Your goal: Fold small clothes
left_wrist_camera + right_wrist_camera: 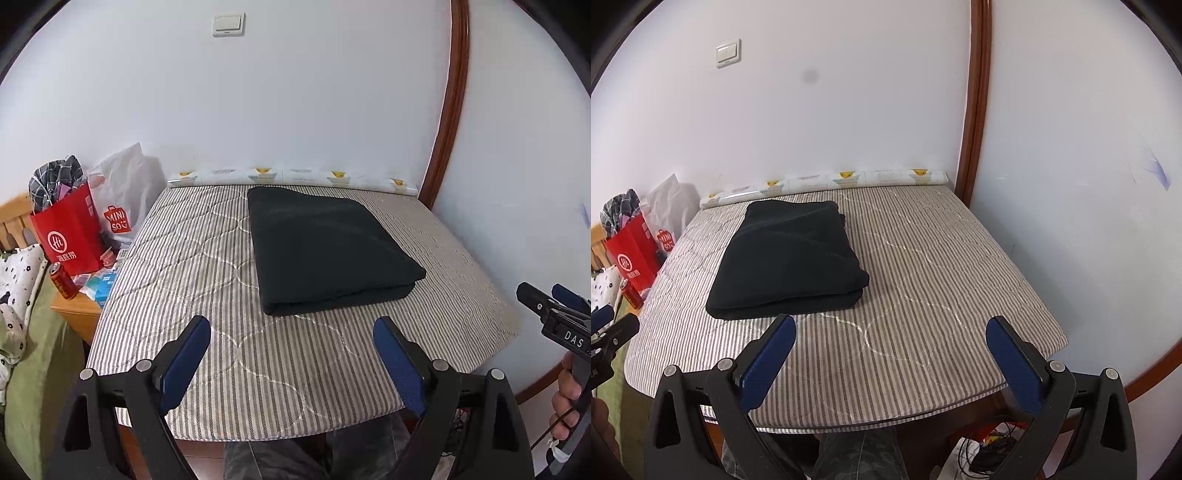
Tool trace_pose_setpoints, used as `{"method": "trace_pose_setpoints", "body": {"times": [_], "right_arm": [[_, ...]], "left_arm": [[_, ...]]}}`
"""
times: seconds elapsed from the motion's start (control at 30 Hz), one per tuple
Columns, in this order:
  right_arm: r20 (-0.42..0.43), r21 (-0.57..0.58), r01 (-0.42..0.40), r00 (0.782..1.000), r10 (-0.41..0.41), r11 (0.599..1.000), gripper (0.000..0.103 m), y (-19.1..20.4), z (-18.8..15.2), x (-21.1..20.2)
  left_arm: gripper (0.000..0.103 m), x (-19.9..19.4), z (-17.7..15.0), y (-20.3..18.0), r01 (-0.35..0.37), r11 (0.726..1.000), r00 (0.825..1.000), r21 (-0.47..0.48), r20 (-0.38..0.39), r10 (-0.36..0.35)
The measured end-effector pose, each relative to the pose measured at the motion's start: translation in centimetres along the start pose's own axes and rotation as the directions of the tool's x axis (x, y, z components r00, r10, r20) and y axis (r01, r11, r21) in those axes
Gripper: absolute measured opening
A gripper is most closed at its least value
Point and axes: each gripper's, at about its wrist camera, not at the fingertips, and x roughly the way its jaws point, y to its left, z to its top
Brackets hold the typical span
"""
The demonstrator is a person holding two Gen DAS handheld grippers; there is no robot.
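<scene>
- Our left gripper (291, 328) has its jaws spread wide, with nothing between the blue pads (186, 363) but striped cloth below.
- Our right gripper (891, 328) stands just as wide and holds nothing; its pads (767, 365) hang over the near edge of the table.
- The folded dark garment (328, 251) lies flat ahead of the left jaws, apart from them, its thick folded edge turned toward us.
- From the right wrist view the same garment (786, 258) sits ahead and to the left of the jaws, touching neither finger.
- It rests on a striped quilted cover (923, 277) spread over the table, nearer the far half than the near edge.
- A printed roll (827, 182) lies along the far edge against the white wall (295, 103), which carries a light switch (228, 24).
- A brown wooden frame (977, 110) runs up the wall to the right.
- Left of the table stand a red paper bag (70, 236), a white plastic bag (123, 195) and a red can (63, 281) on a wooden stand (79, 314).
- A hand (567, 398) grips the right tool at the left view's edge, cut off by the frame.
- Trouser legs (857, 458) show under the table edge; the cables (982, 458) on the floor are hard to make out.
</scene>
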Motion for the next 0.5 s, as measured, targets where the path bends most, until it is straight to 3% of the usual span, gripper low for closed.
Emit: {"method": "trace_pose_setpoints", "body": {"times": [0.5], "right_arm": [[0.003,0.008,0.002,1.0,-0.002,1.0,0.101,-0.41,-0.11,-0.04]], "left_arm": [[0.089,0.13,-0.1,-0.01,-0.002,1.0,1.0,0.004,-0.009,0.002]]}}
